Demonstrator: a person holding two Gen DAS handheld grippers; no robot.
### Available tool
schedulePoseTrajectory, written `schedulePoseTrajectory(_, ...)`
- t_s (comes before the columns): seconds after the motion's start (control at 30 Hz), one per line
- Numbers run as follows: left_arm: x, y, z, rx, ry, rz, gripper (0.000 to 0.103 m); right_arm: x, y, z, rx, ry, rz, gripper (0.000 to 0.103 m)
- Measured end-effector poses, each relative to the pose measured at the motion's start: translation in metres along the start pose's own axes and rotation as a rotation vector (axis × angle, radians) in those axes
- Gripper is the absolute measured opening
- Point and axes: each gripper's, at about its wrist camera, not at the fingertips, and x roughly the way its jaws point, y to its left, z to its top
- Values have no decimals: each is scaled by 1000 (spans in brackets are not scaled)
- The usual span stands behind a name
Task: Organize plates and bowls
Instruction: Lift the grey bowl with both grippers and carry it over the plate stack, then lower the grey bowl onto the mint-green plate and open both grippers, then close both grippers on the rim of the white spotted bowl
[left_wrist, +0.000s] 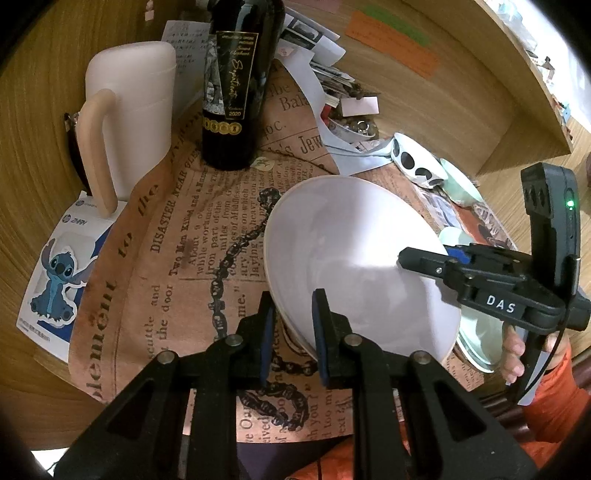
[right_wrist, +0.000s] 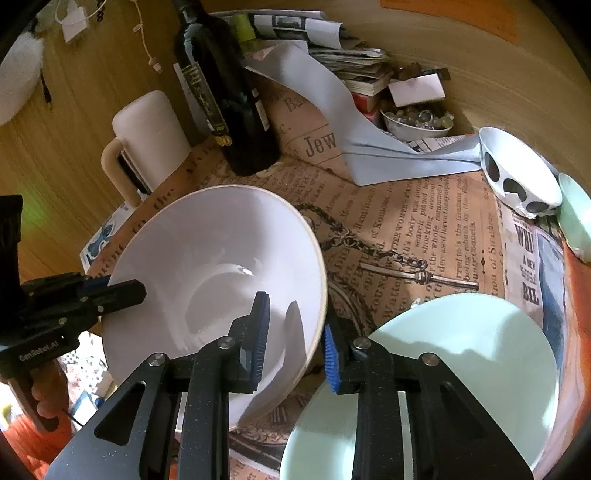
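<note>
Currently, left to right:
Jug (left_wrist: 136, 110): white, pale handle; upright at left edge of newsprint sheet (left_wrist: 207, 229).
Sticker card (left_wrist: 59, 273): flat on table, below jug, partly under the sheet.
Bottle (left_wrist: 236, 85): dark, upright, right of jug, behind bowl.
Left gripper (left_wrist: 293, 334): jaws pinching near-left rim of bowl, one pad inside, one outside.
Bowl (left_wrist: 354, 251): large, white, tilted; centre of sheet, gripped on both sides.
Right gripper (right_wrist: 293, 345): jaws straddling right rim of bowl, one pad inside, one outside; whether pads press, cannot tell.
Plate (right_wrist: 461, 369): pale green, flat on sheet, just right of bowl, beneath right gripper.
Spotted bowl (right_wrist: 517, 173): white, black dots, on its side, far right.
Green dish (right_wrist: 574, 218): beside spotted bowl, at frame edge.
Hands (left_wrist: 513, 354): fingers wrapped on gripper handle.
</note>
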Motion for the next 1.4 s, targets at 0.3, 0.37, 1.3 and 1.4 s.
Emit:
schedulePoseTrajectory(0.3,-17,-5,2,41,-98,111,44,-28,-5,-2,-13,-86,-12,40)
schedulePoseTrajectory(0.37,-28,-6,6,40,-132,116,47,-40,-7,-3,-16,-122,-22,44)
schedulePoseTrajectory(1.3,-4,-168,116,233,-247,-39,82,-150,-144,-17,217,-465,-253,60)
schedulePoseTrajectory(1.4,22,-185,131,236,-198,-41,82,-145,-162,-17,238,-459,-251,60)
